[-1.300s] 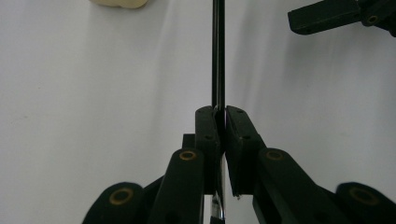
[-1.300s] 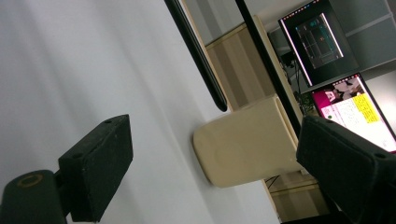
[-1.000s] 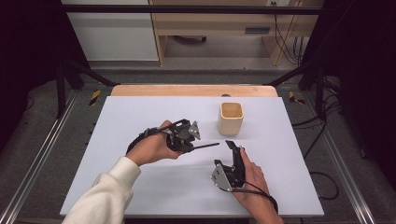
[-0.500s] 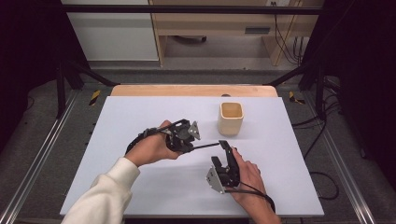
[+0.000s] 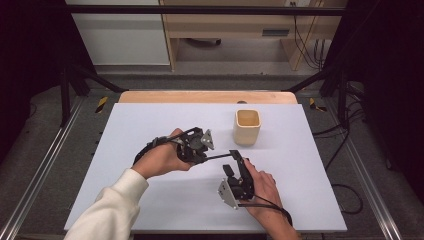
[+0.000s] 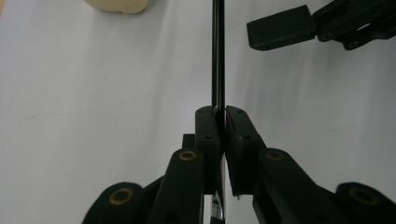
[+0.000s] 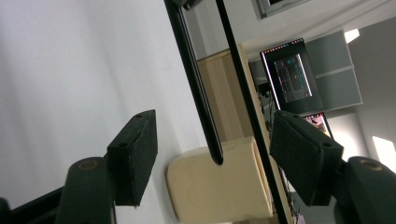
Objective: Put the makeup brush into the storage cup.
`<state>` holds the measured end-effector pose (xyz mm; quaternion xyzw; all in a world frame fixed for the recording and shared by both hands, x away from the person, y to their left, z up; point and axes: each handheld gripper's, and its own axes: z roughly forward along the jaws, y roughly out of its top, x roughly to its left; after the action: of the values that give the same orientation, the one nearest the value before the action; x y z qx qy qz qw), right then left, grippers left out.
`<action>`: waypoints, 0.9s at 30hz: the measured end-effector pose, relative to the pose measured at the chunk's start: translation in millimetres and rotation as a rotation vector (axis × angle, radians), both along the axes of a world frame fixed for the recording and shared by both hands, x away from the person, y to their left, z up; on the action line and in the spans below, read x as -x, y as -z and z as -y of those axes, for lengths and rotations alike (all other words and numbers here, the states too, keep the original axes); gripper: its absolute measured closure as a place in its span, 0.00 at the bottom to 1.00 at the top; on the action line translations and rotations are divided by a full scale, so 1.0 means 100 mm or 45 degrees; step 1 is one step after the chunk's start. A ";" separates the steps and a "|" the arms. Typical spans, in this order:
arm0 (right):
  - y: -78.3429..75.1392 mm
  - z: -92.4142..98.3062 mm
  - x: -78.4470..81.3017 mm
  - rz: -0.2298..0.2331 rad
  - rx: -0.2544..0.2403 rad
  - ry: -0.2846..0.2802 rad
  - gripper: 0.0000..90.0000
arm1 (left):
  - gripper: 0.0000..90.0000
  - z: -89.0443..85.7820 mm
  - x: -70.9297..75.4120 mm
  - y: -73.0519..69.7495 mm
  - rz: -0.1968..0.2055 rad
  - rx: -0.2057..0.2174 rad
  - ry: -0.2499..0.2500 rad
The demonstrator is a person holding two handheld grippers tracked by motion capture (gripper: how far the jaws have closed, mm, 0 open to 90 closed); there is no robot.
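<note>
Nothing readable stood anywhere. The monitor point(image 7: 293, 77) behind the surface glowed with coloured windows, but its writing was too small and blurred to make out from there.

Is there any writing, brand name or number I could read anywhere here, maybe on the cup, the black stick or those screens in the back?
No text can be read anywhere.
Cream cup: plain, no print or label.
Black stick held in the left tool: plain black, no marking.
Two lit screens in the right gripper view: coloured shapes, too small and blurred to read.
White table: blank.
</note>
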<state>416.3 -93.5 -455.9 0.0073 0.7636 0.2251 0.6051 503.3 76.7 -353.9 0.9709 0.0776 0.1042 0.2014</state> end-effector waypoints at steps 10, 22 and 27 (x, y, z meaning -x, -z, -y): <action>0.02 -0.10 0.01 0.092 0.024 -0.027 0.51 | 0.93 0.03 0.03 -0.02 -0.002 0.008 0.010; 0.04 -0.19 -0.01 0.091 0.117 -0.071 0.66 | 0.93 0.06 0.04 -0.02 -0.009 0.014 0.027; 0.06 -0.22 -0.01 0.076 0.113 -0.088 0.73 | 0.93 0.07 0.05 -0.02 -0.016 0.013 0.032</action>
<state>416.8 -71.1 -461.6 -0.0525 0.7543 0.2118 0.6192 498.7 70.1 -352.0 0.9713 0.0673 0.0951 0.2072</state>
